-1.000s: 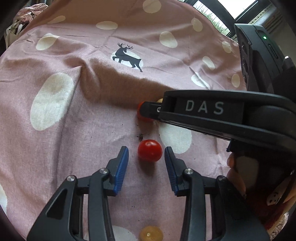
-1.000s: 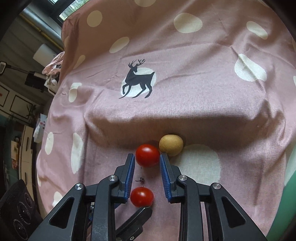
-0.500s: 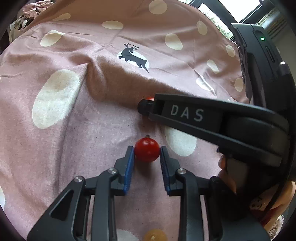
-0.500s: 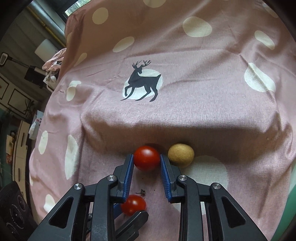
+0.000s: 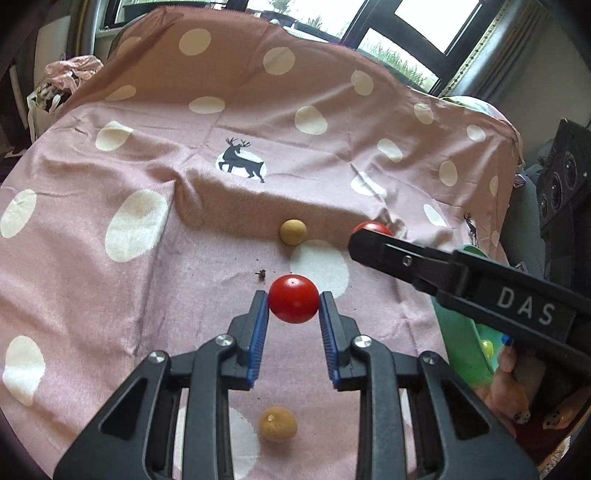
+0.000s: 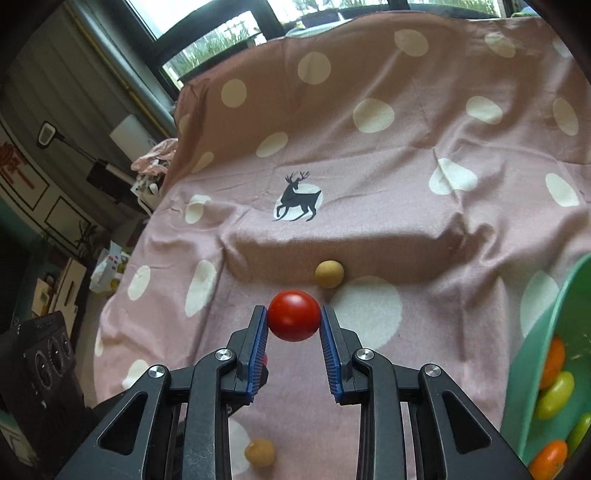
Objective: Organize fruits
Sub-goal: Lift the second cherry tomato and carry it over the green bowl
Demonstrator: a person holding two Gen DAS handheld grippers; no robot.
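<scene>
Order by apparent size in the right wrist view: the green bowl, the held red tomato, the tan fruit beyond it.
1. Green bowl, largest although only partly in view.
2. Red tomato, though it is nearest the camera, so this is unsure.
3. Tan fruit, smallest; it lies farther away.

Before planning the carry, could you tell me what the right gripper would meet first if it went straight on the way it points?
Probably the round tan fruit on the pink dotted cloth, though depth is unclear.

Pink polka-dot cloth point(image 5: 221, 266) with deer print point(image 6: 298, 199) — windows point(image 5: 399, 33) behind, black speaker point(image 6: 44, 365)
</scene>
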